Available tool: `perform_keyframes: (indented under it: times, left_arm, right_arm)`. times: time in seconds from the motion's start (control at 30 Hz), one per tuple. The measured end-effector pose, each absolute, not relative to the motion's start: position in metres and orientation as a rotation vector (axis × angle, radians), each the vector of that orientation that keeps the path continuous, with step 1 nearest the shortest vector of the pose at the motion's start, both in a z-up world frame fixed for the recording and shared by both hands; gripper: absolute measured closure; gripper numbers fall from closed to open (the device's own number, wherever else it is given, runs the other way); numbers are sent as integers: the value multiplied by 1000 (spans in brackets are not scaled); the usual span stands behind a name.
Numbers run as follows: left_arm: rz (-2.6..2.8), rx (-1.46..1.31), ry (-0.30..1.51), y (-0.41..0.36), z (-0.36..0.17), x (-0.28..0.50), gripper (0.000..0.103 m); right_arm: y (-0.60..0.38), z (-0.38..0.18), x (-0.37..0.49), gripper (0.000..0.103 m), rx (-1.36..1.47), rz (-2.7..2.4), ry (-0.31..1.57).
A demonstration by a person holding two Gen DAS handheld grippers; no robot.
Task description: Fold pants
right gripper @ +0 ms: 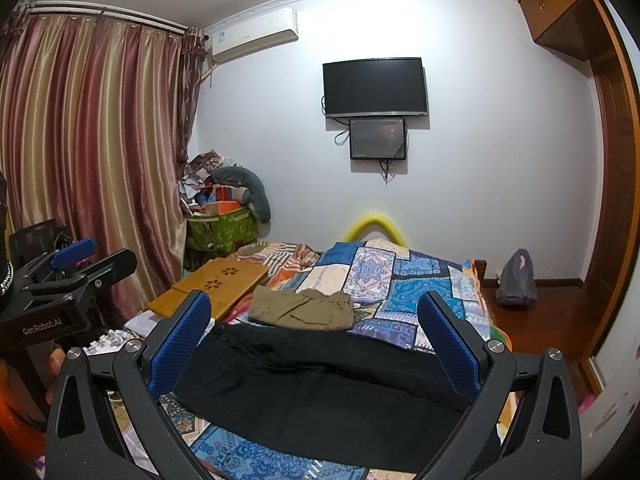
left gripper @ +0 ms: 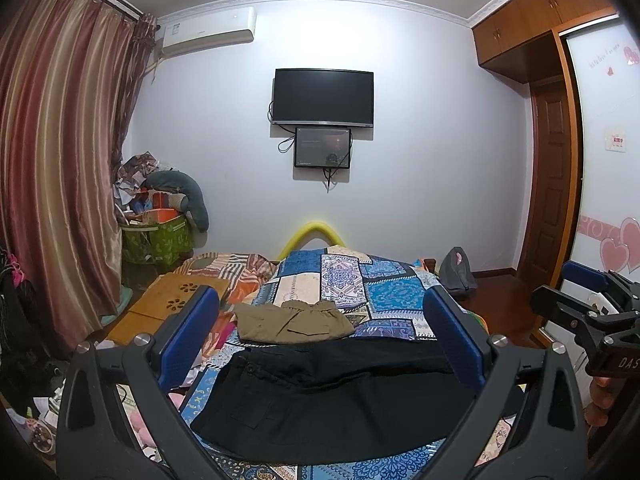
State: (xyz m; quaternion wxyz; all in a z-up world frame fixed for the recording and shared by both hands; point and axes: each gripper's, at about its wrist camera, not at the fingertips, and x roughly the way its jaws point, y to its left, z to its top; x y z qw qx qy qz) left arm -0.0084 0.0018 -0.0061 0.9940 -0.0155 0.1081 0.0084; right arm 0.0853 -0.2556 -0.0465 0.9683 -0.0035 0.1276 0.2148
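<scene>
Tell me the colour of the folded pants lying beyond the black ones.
Khaki, an olive tan. The folded pants show best in the right wrist view.

Black pants point(left gripper: 332, 392), khaki pants point(left gripper: 294, 320), blue patchwork bedspread point(left gripper: 384, 292), blue fingers point(left gripper: 192, 332)

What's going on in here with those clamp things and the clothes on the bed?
A person is holding a two-finger gripper in each hand over a bed, about to fold pants. Both the left gripper and the right gripper are open and hold nothing. A pair of black pants lies spread flat on the patchwork bedspread, not yet folded. Just beyond it sits a pair of khaki pants, already in a compact fold.
</scene>
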Motion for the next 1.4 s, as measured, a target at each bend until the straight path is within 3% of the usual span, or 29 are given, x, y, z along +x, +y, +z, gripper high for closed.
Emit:
perform_keyframes:
  times: [1.4]
  left_arm:
    - [17, -22, 268, 8, -17, 21, 0]
  right_arm:
    - [-251, -56, 107, 0, -9, 441, 296]
